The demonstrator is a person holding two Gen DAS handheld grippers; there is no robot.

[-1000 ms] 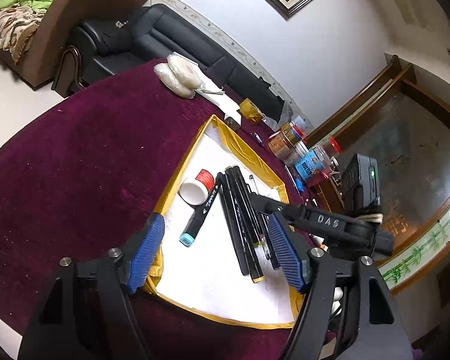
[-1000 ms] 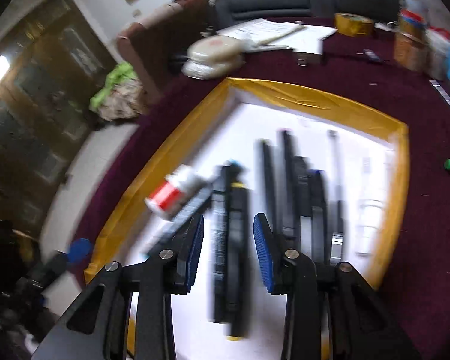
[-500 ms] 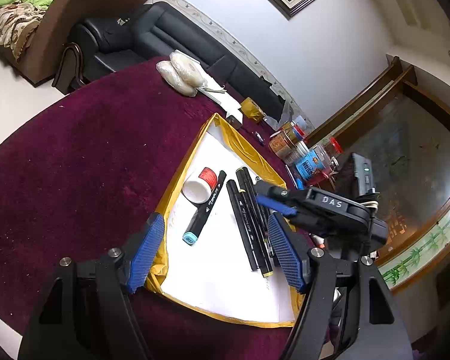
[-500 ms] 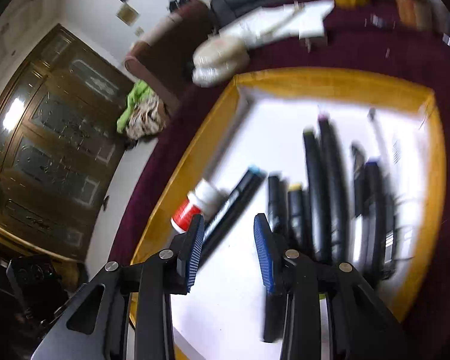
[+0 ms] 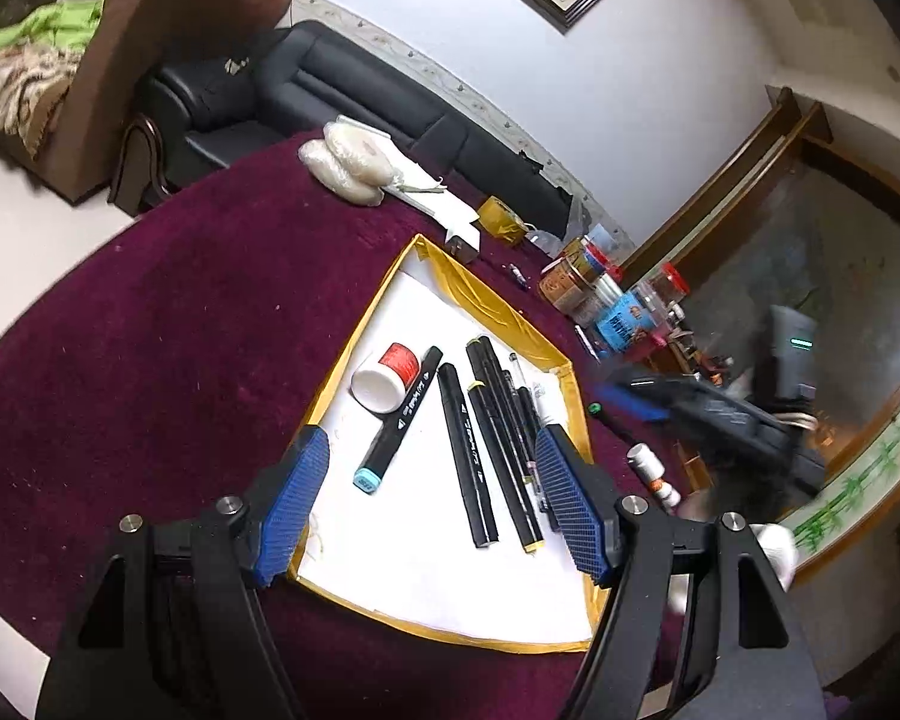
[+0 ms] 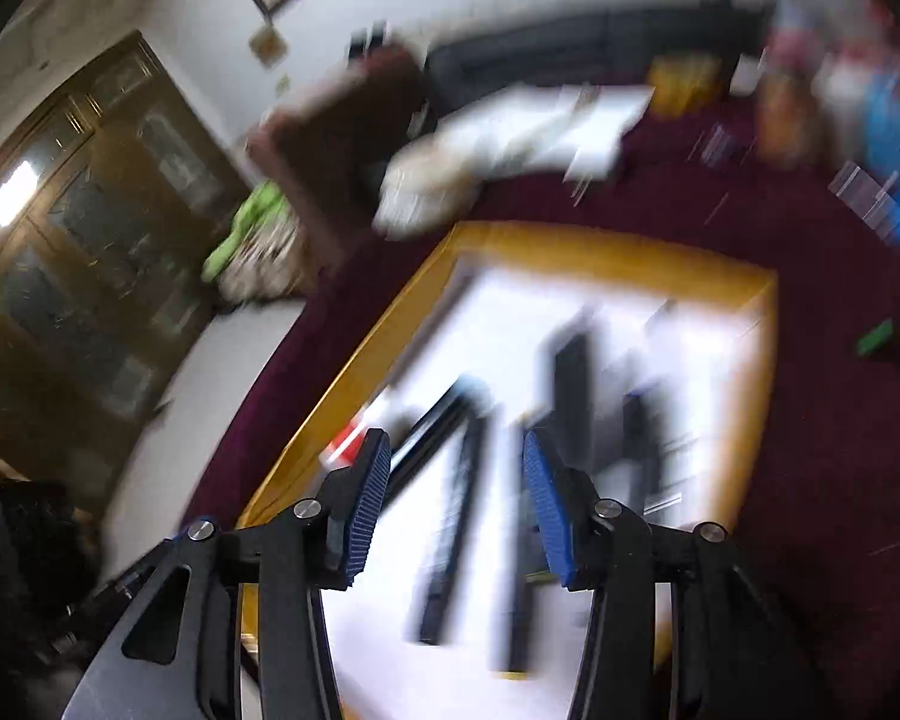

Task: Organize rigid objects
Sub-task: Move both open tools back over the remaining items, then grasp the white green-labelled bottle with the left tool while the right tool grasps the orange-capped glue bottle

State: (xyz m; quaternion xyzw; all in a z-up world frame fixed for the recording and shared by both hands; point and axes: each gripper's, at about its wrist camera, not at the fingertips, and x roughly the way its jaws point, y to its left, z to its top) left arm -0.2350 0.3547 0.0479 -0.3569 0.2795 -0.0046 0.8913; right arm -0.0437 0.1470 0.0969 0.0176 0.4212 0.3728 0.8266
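Observation:
A yellow-rimmed tray (image 5: 354, 348) with a white floor lies on the purple table. In it are a white jar with a red lid (image 5: 387, 375), a black marker with a blue cap (image 5: 399, 420), a black marker (image 5: 468, 462), one with yellow ends (image 5: 507, 462) and thin pens (image 5: 528, 402). My left gripper (image 5: 429, 444) hovers open over the tray's near side, holding nothing. My right gripper (image 5: 621, 390) is blurred, past the tray's right corner. In the blurred right wrist view, the right gripper (image 6: 455, 441) has its jaws opening above the markers (image 6: 450, 528), with nothing between them.
Small white bottles (image 5: 645, 459) and a green-capped pen (image 5: 594, 409) lie right of the tray. Jars and bottles (image 5: 600, 300), a tape roll (image 5: 501, 219), papers and wrapped pads (image 5: 348, 162) crowd the far table edge. A black sofa (image 5: 330, 84) stands behind.
The right gripper has pulled back from over the markers to the right of the tray, risen, and its jaws have widened. The left gripper has stayed in place.

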